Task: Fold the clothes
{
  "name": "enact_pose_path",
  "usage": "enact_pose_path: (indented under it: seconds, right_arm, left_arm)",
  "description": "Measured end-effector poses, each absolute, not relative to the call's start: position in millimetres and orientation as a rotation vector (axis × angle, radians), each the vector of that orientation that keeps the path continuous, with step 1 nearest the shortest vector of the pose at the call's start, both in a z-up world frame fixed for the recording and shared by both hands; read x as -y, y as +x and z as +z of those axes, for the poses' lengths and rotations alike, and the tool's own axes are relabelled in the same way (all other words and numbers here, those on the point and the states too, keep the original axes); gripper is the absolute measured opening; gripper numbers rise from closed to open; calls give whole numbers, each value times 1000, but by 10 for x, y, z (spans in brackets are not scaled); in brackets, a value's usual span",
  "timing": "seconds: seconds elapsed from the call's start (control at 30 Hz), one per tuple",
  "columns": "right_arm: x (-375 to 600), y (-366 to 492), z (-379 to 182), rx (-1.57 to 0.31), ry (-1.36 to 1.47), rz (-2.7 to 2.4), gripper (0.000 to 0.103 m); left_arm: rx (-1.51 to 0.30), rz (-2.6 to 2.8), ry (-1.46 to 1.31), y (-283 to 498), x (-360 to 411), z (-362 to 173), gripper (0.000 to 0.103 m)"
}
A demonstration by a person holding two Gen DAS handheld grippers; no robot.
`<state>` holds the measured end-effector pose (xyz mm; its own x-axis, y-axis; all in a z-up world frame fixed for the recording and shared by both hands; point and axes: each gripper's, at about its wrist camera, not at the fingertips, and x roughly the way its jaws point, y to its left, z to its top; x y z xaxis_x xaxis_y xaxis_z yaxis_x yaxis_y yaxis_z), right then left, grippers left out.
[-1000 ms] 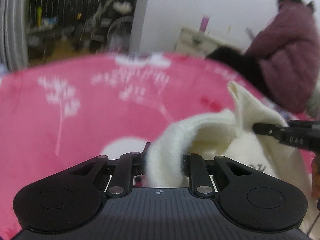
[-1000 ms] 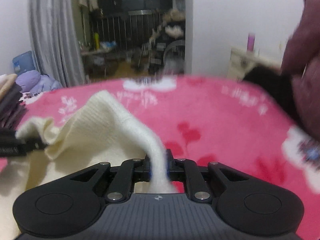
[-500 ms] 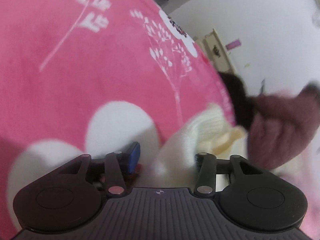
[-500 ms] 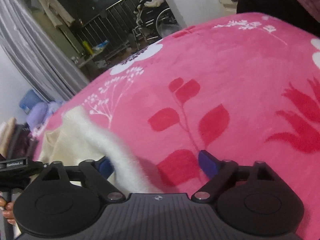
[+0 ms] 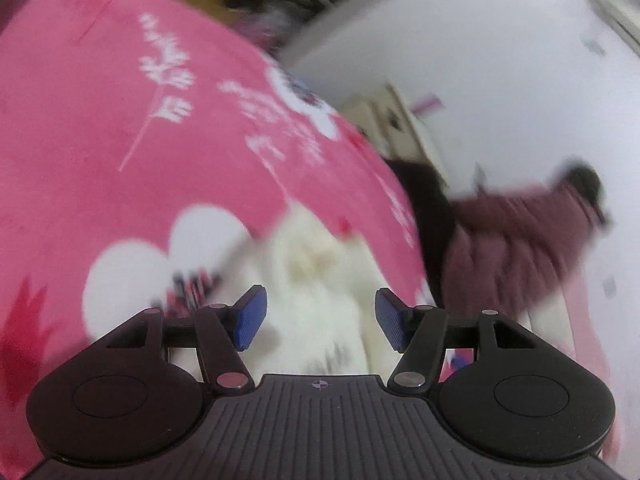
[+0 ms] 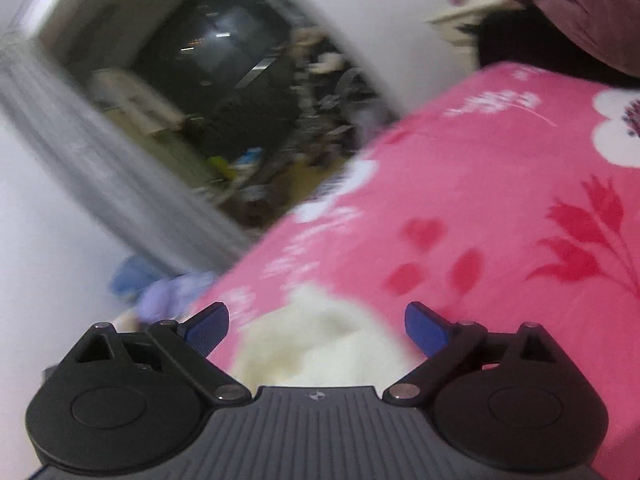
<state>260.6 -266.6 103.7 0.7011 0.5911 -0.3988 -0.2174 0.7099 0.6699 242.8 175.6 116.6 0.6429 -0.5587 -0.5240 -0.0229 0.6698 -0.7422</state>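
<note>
A cream knitted sweater (image 5: 316,276) lies on the pink flowered blanket (image 5: 120,128). My left gripper (image 5: 320,320) hovers just above the sweater, open, its blue pads (image 5: 250,316) apart with nothing between them. In the right wrist view the same cream sweater (image 6: 316,344) sits bunched below my right gripper (image 6: 316,324), which is wide open and holds nothing. Both views are blurred by motion.
A person in a maroon padded jacket (image 5: 516,240) stands past the blanket's right edge, the sleeve (image 6: 580,4) showing at the top right. A cream cabinet (image 5: 404,120) stands by the white wall. A dark doorway (image 6: 224,92) and grey curtain (image 6: 80,152) lie beyond.
Both grippers were shut on the sweater a second ago, lifting it. They have let go and opened wide, and the sweater now rests on the blanket. Both cameras have tilted.
</note>
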Motion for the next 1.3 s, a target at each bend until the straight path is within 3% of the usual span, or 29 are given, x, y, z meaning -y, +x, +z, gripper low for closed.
enact_pose_path:
  seconds: [0.27,0.5,0.7,0.77,0.9,1.1,1.17,1.2,1.27,1.3]
  right_arm:
    - [2460,800,1447,-624,566,661,97]
    - [2017,-248,911,-905,527,620,81]
    - [1934,-735,439,-1115,597,514,79]
    - [1911,-855,342,-1155,650,522,72]
    - [1856,-891,179,-1201,772,573,24]
    - [1776,-846,294,-1131,907,698,17]
    - [1767,-810,319,-1112,962,738,17]
    - [1751,-796,329,-1101,988,756,17]
    - [1752,-777,358,-1084,1026,782,17]
    - [1764,-765,378,-1074,1038,787,17]
  left_arm:
    - [-809,-500,-467,868,-1412,1670,61]
    - [-873,-589,-222,-119,-1104,1401,61]
    - [-907,-645,-63,-859,-876,1088,61]
    - [-915,-671,-10,-1044,-809,1002,61]
    - [-918,-715,64,-1212,-690,838,62]
    - [-858,-656,126,-1219,-506,686,62]
    - [-830,-650,126,-1203,-489,697,54]
    - [-821,-644,107,-1186,-503,709,39]
    - [-808,-616,53,-1143,-584,746,20]
    - [-803,-594,17,-1116,-651,771,15]
